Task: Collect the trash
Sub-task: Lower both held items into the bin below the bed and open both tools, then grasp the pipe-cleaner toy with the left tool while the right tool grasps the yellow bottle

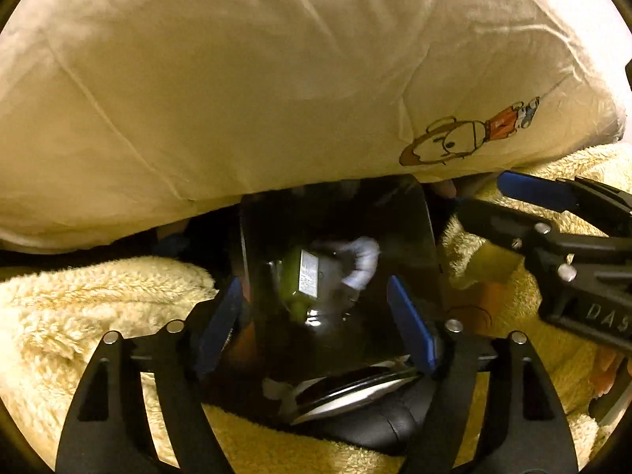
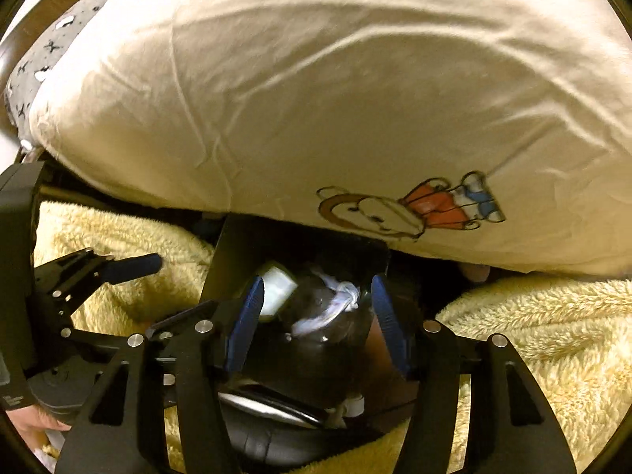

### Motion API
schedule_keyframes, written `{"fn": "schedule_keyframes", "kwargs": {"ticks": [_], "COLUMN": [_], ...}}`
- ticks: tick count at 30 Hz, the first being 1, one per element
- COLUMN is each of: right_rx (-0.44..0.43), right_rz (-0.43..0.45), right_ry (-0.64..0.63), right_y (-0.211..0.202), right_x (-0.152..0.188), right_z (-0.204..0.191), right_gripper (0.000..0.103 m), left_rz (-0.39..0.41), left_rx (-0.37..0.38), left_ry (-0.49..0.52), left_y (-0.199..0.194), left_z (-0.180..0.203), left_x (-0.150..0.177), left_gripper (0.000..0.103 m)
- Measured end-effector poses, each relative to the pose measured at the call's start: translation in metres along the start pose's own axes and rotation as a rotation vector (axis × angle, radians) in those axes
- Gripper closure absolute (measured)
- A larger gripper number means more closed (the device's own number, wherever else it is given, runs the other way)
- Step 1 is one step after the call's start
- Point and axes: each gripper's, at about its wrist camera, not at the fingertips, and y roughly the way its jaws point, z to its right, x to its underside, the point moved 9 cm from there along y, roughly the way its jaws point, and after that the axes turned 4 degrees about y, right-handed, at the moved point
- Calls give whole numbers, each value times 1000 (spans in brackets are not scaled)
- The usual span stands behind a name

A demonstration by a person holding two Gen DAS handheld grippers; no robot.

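Note:
A black bin lies on a fluffy yellow blanket, its far rim under a cream pillow. Inside it are a green packet with a white label and crumpled white tissue. My left gripper has its blue pads spread, one outside the bin's left wall and one inside it; nothing is clamped. In the right wrist view the same bin holds the white-labelled packet and the tissue. My right gripper is spread wide over the bin's mouth, empty.
The cream pillow with a cartoon print fills the upper half of both views. The fluffy yellow blanket lies all round. The right gripper shows in the left wrist view; the left gripper shows in the right wrist view.

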Motion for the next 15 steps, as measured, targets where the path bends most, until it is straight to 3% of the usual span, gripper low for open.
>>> {"fn": "schedule_keyframes", "kwargs": {"ticks": [10,15], "right_rx": [53,98], "right_rz": [199,327], "right_ry": [25,27], "right_y": [-62,-104], "right_x": [-36,-60], "right_z": [21,36], "right_gripper": [29,29], "left_rz": [138,245], "left_rx": [-45,-70], "left_ry": [29,66], "left_y": [-58,-97], "left_z": [-1,3], "left_x": [-34,-55], "left_gripper": [21,19]}}
